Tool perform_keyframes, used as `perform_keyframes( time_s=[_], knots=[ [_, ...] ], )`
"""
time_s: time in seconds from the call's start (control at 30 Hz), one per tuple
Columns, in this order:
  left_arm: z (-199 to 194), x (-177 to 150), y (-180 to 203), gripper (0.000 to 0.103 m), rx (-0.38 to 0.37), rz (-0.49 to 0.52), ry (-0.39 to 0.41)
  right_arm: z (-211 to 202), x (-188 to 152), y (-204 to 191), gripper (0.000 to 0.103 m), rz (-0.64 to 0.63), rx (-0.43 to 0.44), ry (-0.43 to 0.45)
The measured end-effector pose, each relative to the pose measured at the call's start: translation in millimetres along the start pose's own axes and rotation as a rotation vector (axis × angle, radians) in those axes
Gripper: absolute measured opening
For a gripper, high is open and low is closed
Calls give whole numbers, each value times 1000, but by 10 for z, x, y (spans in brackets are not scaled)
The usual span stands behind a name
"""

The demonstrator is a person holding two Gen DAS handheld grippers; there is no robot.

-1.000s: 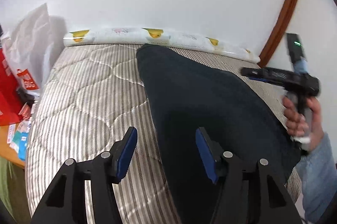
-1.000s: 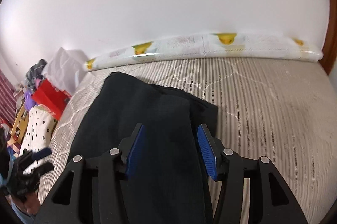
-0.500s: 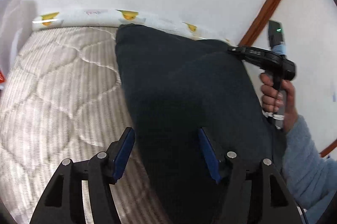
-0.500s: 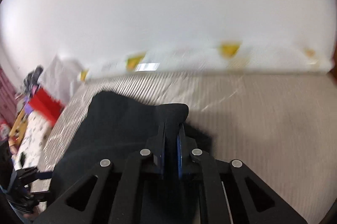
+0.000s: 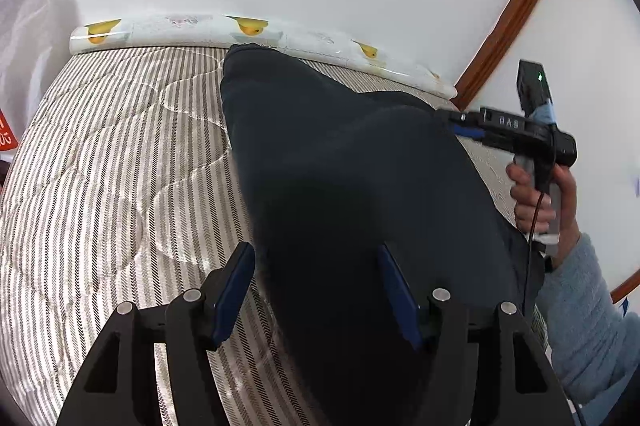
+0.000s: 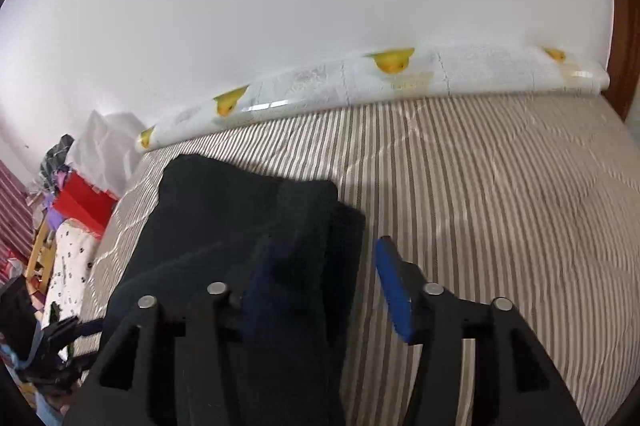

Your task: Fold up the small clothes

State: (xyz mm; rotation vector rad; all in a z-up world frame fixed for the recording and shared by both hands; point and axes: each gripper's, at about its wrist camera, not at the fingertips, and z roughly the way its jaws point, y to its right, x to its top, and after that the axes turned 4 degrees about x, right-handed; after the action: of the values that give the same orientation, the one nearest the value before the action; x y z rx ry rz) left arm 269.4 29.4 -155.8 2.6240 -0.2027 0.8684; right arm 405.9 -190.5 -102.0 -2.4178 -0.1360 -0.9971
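On the left, the left gripper (image 5: 316, 290) is open, with the near edge of the dark garment (image 5: 344, 177) between its pads but not pressed. The garment lies on the striped mattress (image 5: 112, 161), already doubled into a long strip. On the right, the right gripper (image 6: 324, 286) has just been opening; the garment's folded corner sits loose between its jaws. I judge further folds remain
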Motion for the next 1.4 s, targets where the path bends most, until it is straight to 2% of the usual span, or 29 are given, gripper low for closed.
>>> perform_keyframes(
  time_s=[0.07, 0.1, 0.13, 0.17, 0.27, 0.33, 0.4, 0.43, 0.53, 0.57, 0.63, 0.77, 0.87, 1.03, 1.17, 1.4],
  knots=[
    [5, -19, 25, 62, 4, 2, -3, 55, -90, 43, 50, 31, 49, -33],
    [6, -24, 34, 62, 10, 4, -4, 98, -113, 45, 43, 45, 67, -51],
    [0, -35, 48, 62, 22, 7, -6, 140, -136, 50, 9, 51, 87, -71],
    [-3, -41, 55, 62, 29, 8, -9, 172, -149, 32, 6, 40, 139, -94],
    [-81, -67, 74, 62, 34, -3, -12, 40, -112, -22, 5, -38, 92, -21],
    [-113, -75, 105, 62, 49, 10, -10, 130, -121, -38, 5, -42, 34, -76],
    [-129, -83, 145, 62, 95, 22, -16, 207, -168, -116, 8, -80, -36, -106],
    [-140, -91, 164, 62, 114, 21, -19, 176, -186, -190, 14, -119, -86, -93],
    [-170, -103, 199, 62, 152, 7, -26, -122, -240, -343, 16, -168, -206, -30],
    [-179, -98, 210, 62, 162, -5, -28, -271, -285, -389, 20, -164, -226, 2],
    [-182, -81, 254, 62, 175, -17, -27, -491, -430, -493, 21, -151, -234, 49],
    [-167, -126, 353, 62, 232, -18, -26, -661, -803, -731, 21, -193, -216, 69],
    [-182, -160, 393, 62, 248, -32, -21, -666, -1073, -815, 20, -189, -170, 64],
    [-190, -231, 419, 62, 265, -45, -14, -605, -1366, -733, 20, -120, -278, 40],
    [-203, -314, 451, 63, 282, -41, -12, -641, -1514, -696, 18, -99, -308, 51],
    [-253, -419, 485, 65, 309, -22, -4, -722, -1613, -726, 18, -134, -356, 48]
  ],
)
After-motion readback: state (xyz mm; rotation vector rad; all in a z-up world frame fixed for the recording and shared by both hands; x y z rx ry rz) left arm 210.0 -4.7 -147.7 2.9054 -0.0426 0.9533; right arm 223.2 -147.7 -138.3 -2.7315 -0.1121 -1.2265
